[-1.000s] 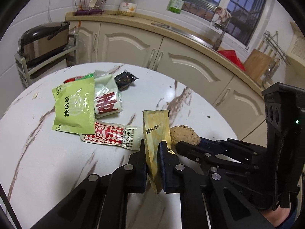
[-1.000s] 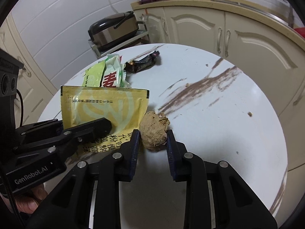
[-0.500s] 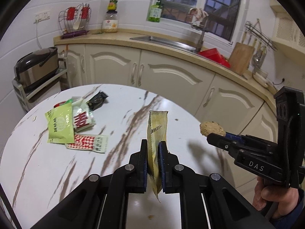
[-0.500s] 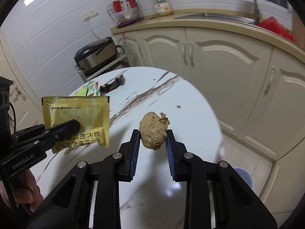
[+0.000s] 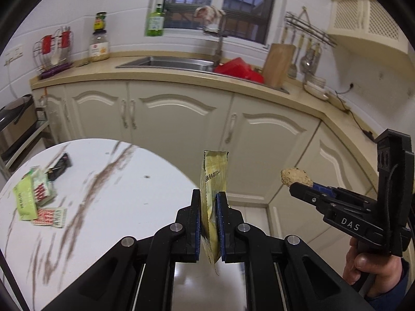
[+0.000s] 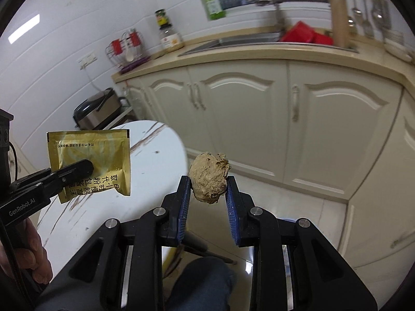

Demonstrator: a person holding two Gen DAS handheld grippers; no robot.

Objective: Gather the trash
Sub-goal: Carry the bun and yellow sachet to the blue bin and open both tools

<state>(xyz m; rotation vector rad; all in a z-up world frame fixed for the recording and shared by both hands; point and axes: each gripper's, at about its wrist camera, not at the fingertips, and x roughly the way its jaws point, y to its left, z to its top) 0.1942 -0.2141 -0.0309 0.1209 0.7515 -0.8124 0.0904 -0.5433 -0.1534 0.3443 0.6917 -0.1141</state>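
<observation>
- We see a round white marble-patterned table (image 5: 109,207) with brown veins.
- Near its left edge lie a light green packet (image 5: 24,202), a white packet with red characters (image 5: 40,190) touching it, and a red-and-white checked packet (image 5: 49,216) just beside them.
- A dark wrapper (image 5: 59,167) lies near the far-left edge.
- A small dark speck (image 5: 147,176) sits mid-table.

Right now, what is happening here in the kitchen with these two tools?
A person is clearing trash off the round table with a handheld claw in each hand. The left claw pinches a yellow packet; the right claw grips a brown lump. Both are held in the air past the table's edge, above the floor. Several wrappers remain on the table.
</observation>
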